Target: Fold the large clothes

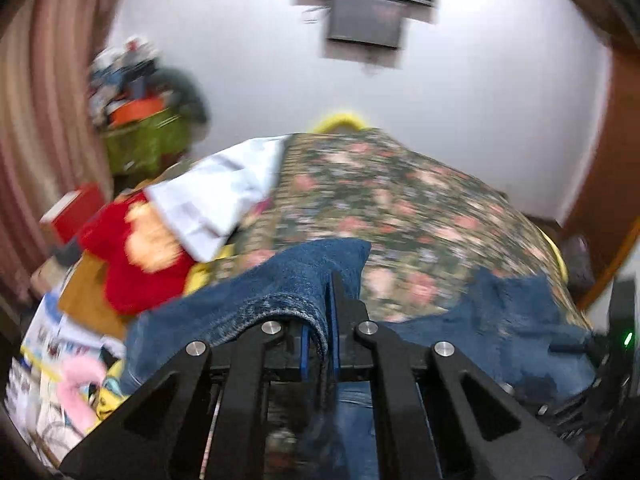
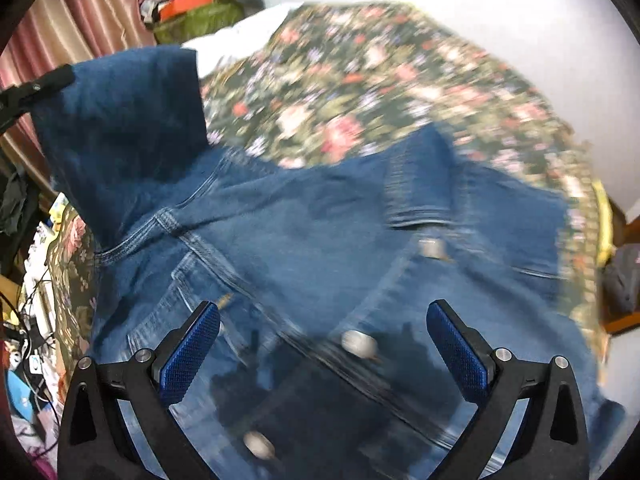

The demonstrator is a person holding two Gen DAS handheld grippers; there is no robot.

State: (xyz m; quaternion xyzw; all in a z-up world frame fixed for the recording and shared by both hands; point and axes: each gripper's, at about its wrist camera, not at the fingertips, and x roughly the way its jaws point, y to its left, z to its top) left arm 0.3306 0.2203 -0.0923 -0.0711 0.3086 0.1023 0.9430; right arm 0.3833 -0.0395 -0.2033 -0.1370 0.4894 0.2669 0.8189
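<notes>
The left gripper [image 1: 325,320] is clamped tight on a fold of the dark blue denim jacket [image 2: 320,248], holding its sleeve [image 2: 124,128] raised off the bed. The right gripper [image 2: 323,344] hangs above the jacket's buttoned front, jaws wide and empty. The jacket lies on a floral bedspread [image 1: 400,208] before a white wall [image 1: 480,100]; motion blur smears the clutter at left.

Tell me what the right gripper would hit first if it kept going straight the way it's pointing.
Most likely the denim jacket: the right gripper, jaws open, points down at its buttoned front spread on the floral bedspread. Depth is unclear.
</notes>
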